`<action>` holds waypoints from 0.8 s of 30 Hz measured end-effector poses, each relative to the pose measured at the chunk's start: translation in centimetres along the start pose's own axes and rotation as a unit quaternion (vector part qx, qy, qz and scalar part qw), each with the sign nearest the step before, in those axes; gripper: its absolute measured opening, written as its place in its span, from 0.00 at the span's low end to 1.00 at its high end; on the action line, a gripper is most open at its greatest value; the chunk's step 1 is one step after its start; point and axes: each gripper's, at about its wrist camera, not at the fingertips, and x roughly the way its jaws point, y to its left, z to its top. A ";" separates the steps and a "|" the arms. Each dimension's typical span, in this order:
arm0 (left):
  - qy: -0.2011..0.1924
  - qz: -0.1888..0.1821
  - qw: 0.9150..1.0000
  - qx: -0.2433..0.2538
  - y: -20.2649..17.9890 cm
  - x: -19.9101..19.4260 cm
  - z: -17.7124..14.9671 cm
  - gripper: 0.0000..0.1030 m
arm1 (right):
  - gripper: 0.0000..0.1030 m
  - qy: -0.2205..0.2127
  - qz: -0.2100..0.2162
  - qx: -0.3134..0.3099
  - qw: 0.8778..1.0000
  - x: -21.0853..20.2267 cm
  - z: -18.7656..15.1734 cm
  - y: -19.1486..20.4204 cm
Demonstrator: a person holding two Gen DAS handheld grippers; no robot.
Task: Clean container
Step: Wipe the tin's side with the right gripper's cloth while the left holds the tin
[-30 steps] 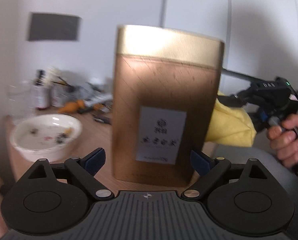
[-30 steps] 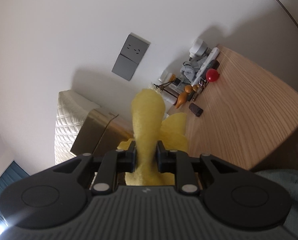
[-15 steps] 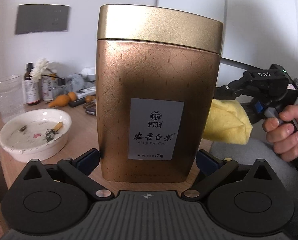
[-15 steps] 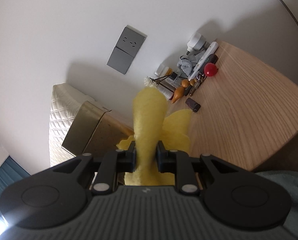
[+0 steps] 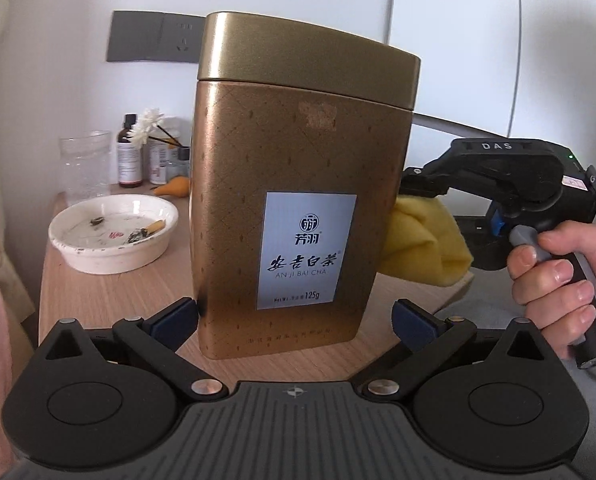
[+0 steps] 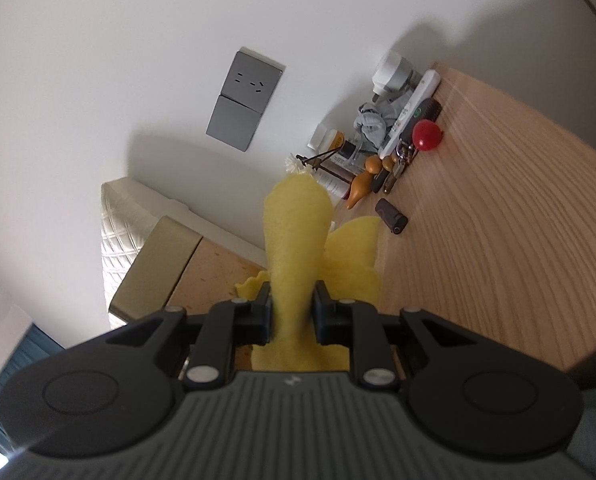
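Note:
A tall gold tea tin (image 5: 298, 160) with a white label stands upright on the wooden table (image 5: 109, 300). My left gripper (image 5: 293, 314) is open wide around its base; the left pad sits right by the tin's edge and the right pad stands clear of it. My right gripper (image 6: 291, 304) is shut on a folded yellow cloth (image 6: 293, 232). In the left wrist view that cloth (image 5: 422, 240) lies against the tin's right side, partly hidden behind it. In the right wrist view the tin (image 6: 201, 276) appears low on the left.
A white dish (image 5: 113, 232) with scraps and a clear jar (image 5: 85, 168) stand left of the tin. Bottles (image 5: 129, 152) and small clutter line the wall under a grey socket (image 5: 149, 42). A red ball (image 6: 426, 136) lies among them. A hand (image 5: 554, 280) holds the right gripper's handle.
My left gripper's jaws spread wide off the tin, which now stands upright instead of tilted. The left view swung, showing more of the tin's left side. The cloth stays clamped by the tin.

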 end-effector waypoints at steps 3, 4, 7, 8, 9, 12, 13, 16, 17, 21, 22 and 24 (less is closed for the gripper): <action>-0.014 0.032 0.999 -0.007 -0.6 0.2 0.0 1.00 | 0.21 0.003 0.002 0.011 1.000 0.2 0.3 -0.4; -0.019 0.040 0.999 -0.003 -0.6 0.3 -0.1 1.00 | 0.21 0.003 0.001 0.012 1.000 0.1 0.3 -0.5; -0.040 0.034 0.999 -0.002 -0.2 0.3 -0.2 1.00 | 0.21 0.006 -0.001 0.017 1.000 0.0 0.1 -0.7; -0.047 0.027 0.998 -0.005 0.0 0.3 -0.2 1.00 | 0.21 0.007 -0.001 0.019 1.000 0.0 0.1 -0.7; -0.055 0.024 0.998 -0.002 0.0 0.2 -0.2 1.00 | 0.21 0.007 -0.001 0.019 1.000 0.0 0.1 -0.7; -0.080 0.019 0.997 0.000 -0.1 -0.1 -0.3 0.98 | 0.21 0.007 0.003 0.026 1.000 -0.4 0.2 -0.9; -0.083 0.017 0.996 -0.002 -0.1 -0.2 -0.3 0.97 | 0.21 0.007 0.005 0.029 1.000 -0.6 0.2 -1.0; -0.098 0.022 0.995 0.004 -0.2 -0.8 -0.6 0.91 | 0.21 0.001 0.005 0.019 1.000 -0.7 0.2 -0.3; -0.106 0.027 0.994 0.008 -0.3 -1.0 -0.7 0.89 | 0.21 -0.001 0.004 0.013 1.000 -0.8 0.3 0.0; -0.122 0.047 0.991 0.004 -0.6 -1.5 -0.9 0.79 | 0.21 -0.018 0.024 -0.014 0.999 -1.1 1.0 2.8; -0.125 0.049 0.991 0.004 -0.6 -1.6 -0.8 0.77 | 0.21 -0.023 0.026 -0.014 0.999 -1.3 1.0 3.2; -0.127 0.046 0.991 -0.007 -0.3 -1.8 -0.8 0.75 | 0.21 -0.031 0.032 -0.013 0.999 -1.6 1.0 4.1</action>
